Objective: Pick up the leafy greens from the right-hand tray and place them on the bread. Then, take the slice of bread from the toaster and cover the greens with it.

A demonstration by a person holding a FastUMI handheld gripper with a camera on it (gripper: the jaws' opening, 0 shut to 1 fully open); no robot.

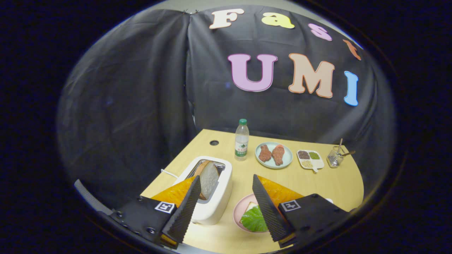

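My gripper is open and held high above the wooden table, nothing between its fingers. A white toaster stands below the left finger, with a slice of bread sticking up out of its slot. Beside the toaster sits a pink plate, partly hidden by the right finger. On the plate lies a bread slice with a green leaf on top of it.
Beyond the fingers stand a water bottle, a pale blue plate with two chicken pieces, a small white divided dish of seasonings and a wire holder with sticks. A round cable hole marks the table's far corner.
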